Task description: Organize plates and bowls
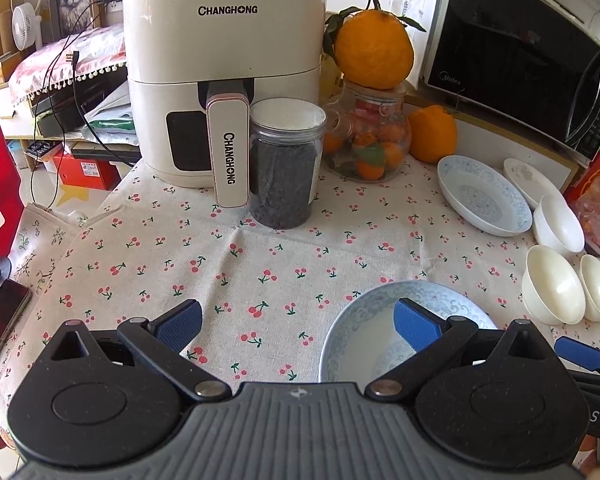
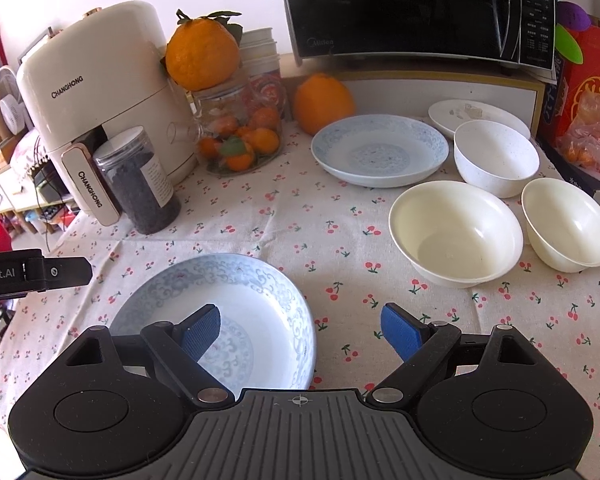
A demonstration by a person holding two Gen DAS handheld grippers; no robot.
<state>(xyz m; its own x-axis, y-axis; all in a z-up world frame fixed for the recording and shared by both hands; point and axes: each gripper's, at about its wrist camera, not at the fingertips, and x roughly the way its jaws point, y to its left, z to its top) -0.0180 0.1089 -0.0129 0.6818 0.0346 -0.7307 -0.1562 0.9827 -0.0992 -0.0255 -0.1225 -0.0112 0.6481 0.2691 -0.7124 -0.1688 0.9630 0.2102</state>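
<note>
So the sorting has basically not started yet, far as I can tell. Nothing is stacked. The near blue-patterned plate (image 2: pixel 216 316) sits alone on the cherry-print tabletop (image 2: pixel 260 216), right under both tools. The second blue-patterned plate (image 2: pixel 380 150) is further back, near the microwave (image 2: pixel 412 12), with a plain white plate (image 2: pixel 476 114) behind it holding what looks like a few crumbs. Then three bowls are bunched on the right: a speckled white bowl (image 2: pixel 496 158), a big cream bowl (image 2: pixel 454 232) and a smaller cream bowl (image 2: pixel 568 224). All of them are upright, close together, none nested.

The right tool (image 2: pixel 300 330) has its blue pads spread wide with nothing between them; its left pad hangs over the near plate and the other over bare cloth. The left tool (image 1: pixel 298 322) is spread wide too and empty, with its right pad over that same plate's rim. Neither is gripping anything.

My guess is the near plate goes first, probably onto its matching plate in the back, then the white plate, then nesting the bowls by size. So pretty much the whole job is left. The air fryer (image 2: pixel 96 92), dark jar (image 2: pixel 140 180) and the oranges (image 2: pixel 202 54) crowd the back left, so space for stacks is mostly on the right.
</note>
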